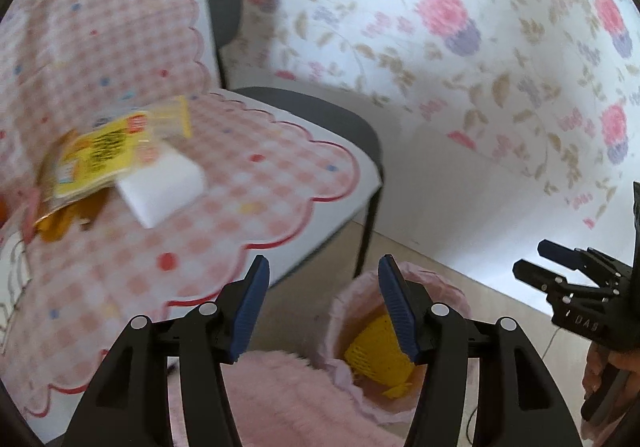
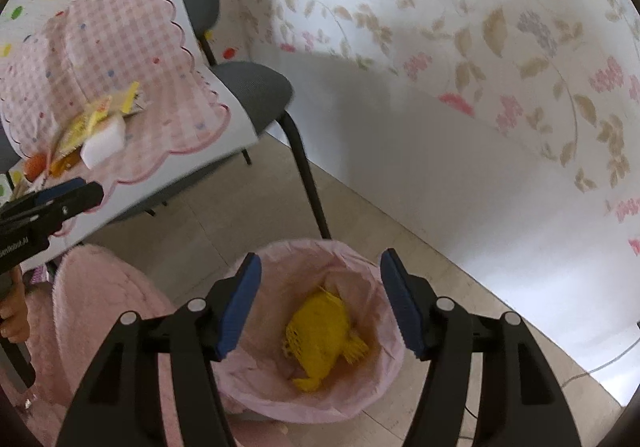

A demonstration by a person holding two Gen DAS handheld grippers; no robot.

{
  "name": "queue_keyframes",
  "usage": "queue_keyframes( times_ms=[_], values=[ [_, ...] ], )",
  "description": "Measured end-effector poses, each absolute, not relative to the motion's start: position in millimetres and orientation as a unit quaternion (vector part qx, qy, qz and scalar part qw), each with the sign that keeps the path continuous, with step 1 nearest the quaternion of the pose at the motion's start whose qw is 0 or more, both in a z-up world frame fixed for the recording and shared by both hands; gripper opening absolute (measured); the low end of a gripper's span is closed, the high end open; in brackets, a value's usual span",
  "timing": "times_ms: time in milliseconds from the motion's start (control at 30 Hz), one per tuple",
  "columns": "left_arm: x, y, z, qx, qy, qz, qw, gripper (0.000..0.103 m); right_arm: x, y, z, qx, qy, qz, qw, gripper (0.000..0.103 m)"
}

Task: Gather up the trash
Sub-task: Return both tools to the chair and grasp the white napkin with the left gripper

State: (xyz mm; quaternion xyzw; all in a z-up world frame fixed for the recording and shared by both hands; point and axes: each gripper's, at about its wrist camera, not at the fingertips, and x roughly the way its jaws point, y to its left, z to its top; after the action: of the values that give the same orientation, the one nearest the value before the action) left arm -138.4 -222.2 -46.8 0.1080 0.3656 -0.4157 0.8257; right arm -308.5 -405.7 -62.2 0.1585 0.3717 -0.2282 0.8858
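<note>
A bin with a pink liner (image 2: 360, 271) stands on the floor and holds a yellow mesh net (image 2: 320, 335); both also show in the left wrist view, the bin (image 1: 348, 311) and the net (image 1: 376, 355). My right gripper (image 2: 320, 307) is open and empty just above the bin. My left gripper (image 1: 324, 307) is open and empty beside the chair seat. On the seat's pink checked cloth (image 1: 248, 183) lie a yellow wrapper (image 1: 108, 155), a white foam block (image 1: 160, 187) and an amber wrapper (image 1: 60, 223). They also show in the right wrist view: wrapper (image 2: 88, 123), block (image 2: 104, 141).
A dark chair (image 2: 256, 87) carries the cloth, its leg (image 2: 308, 183) next to the bin. A fluffy pink cushion (image 2: 104, 311) lies left of the bin. A floral sheet (image 2: 480, 47) covers the wall behind. An orange object (image 2: 34, 165) sits at the seat's left edge.
</note>
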Motion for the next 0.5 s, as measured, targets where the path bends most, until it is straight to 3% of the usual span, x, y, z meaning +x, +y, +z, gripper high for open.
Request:
queue_keyframes(
  times_ms=[400, 500],
  values=[
    [-100, -126, -27, 0.075, 0.359, -0.305, 0.879, 0.06, -219, -361, -5, 0.105, 0.326, -0.117, 0.932, 0.061],
    [-88, -98, -21, 0.075, 0.357, -0.27, 0.891, 0.065, -189, -343, 7, 0.086, 0.324, -0.081, 0.939, 0.061]
  ],
)
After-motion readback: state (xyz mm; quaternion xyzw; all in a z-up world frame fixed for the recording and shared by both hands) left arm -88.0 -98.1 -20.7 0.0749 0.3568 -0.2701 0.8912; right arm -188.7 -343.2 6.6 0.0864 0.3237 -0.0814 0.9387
